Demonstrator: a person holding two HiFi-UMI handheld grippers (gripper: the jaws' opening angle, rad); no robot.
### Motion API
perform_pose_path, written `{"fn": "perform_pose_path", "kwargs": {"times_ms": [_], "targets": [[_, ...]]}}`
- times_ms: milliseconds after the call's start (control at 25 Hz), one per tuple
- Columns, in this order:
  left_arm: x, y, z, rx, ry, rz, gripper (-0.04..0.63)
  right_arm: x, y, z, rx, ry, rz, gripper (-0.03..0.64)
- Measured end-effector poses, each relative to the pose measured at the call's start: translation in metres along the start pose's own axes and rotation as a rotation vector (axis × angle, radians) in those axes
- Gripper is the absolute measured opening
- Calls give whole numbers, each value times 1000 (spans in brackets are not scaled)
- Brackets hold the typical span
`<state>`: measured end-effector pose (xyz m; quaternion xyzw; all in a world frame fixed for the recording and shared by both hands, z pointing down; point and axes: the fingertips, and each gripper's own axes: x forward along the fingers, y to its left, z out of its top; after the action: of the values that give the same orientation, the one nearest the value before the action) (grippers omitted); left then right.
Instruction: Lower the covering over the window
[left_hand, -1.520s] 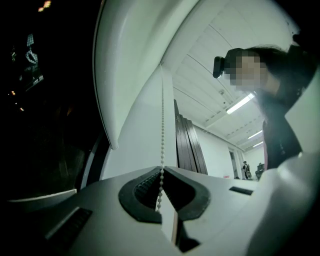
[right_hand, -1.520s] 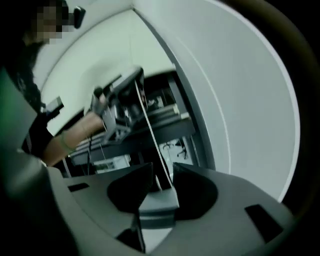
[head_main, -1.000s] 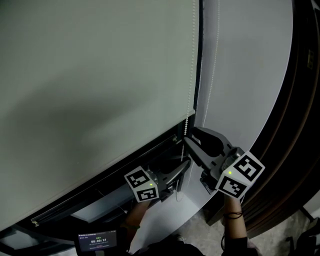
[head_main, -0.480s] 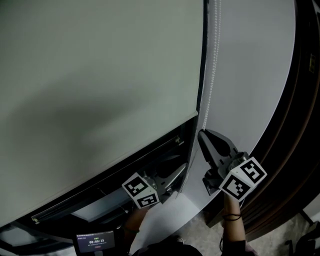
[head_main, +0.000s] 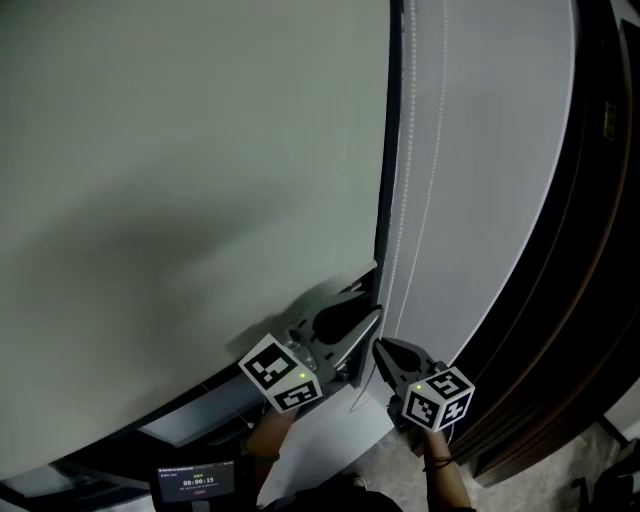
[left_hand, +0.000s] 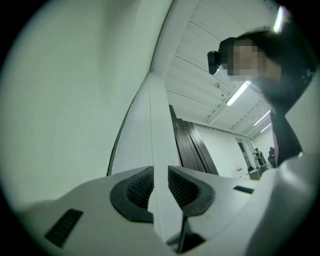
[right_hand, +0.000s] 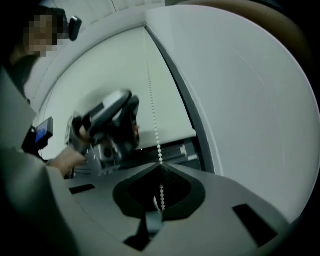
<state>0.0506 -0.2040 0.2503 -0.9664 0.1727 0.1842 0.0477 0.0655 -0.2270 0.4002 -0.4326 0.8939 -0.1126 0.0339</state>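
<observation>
The pale roller blind (head_main: 180, 180) covers most of the window; a dark strip shows under its bottom edge (head_main: 200, 395). Its white bead chain (head_main: 408, 180) hangs down the blind's right side. My right gripper (head_main: 379, 346) is shut on this chain low down; in the right gripper view the bead chain (right_hand: 159, 142) runs into the right gripper's (right_hand: 161, 169) shut jaws. Just left of it my left gripper (head_main: 368, 306) points up along the blind's edge. The left gripper's (left_hand: 161, 171) jaws have just been opening; a gap separates its ribbed pads (left_hand: 142, 186) and nothing is pressed between them.
A white wall (head_main: 500, 150) lies right of the chain, then dark wooden panelling (head_main: 600, 250). A white sill (head_main: 320, 440) runs below the grippers. A small timer screen (head_main: 195, 482) sits at the bottom left.
My right gripper closed on the bead chain and dropped down with it. The left gripper opened and rose a little. The blind's bottom edge sits lower.
</observation>
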Motion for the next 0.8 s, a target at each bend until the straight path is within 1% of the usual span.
{"fn": "perform_pose_path", "kwargs": {"times_ms": [80, 160, 200, 280, 440, 480, 520, 600, 680, 760, 800], "targets": [[5, 2, 2, 16, 4, 13, 74, 0, -1, -41, 49, 61, -9, 14], [11, 4, 4, 32, 10, 16, 73, -3, -1, -69, 117, 76, -10, 14], [14, 4, 5, 38, 14, 12, 73, -5, 0, -77, 142, 72, -9, 13], [19, 5, 9, 50, 22, -2, 74, -5, 6, -82, 162, 66, -1, 14], [29, -1, 18, 74, 28, -40, 72, -4, 15, -81, 121, 90, 9, 13], [32, -2, 19, 80, 32, -41, 61, -5, 15, -81, 124, 89, 13, 14], [33, -2, 19, 85, 37, -37, 36, -6, 15, -81, 133, 86, 16, 14], [32, -1, 19, 81, 35, -24, 19, -9, 16, -81, 149, 79, 20, 14], [30, -1, 19, 56, 23, -17, 10, -11, 19, -81, 147, 82, 22, 14], [30, 0, 20, 38, 17, -8, 8, -13, 21, -81, 111, 91, 24, 14], [30, 0, 20, 43, 14, 1, 6, -14, 23, -80, 80, 98, 23, 14]]}}
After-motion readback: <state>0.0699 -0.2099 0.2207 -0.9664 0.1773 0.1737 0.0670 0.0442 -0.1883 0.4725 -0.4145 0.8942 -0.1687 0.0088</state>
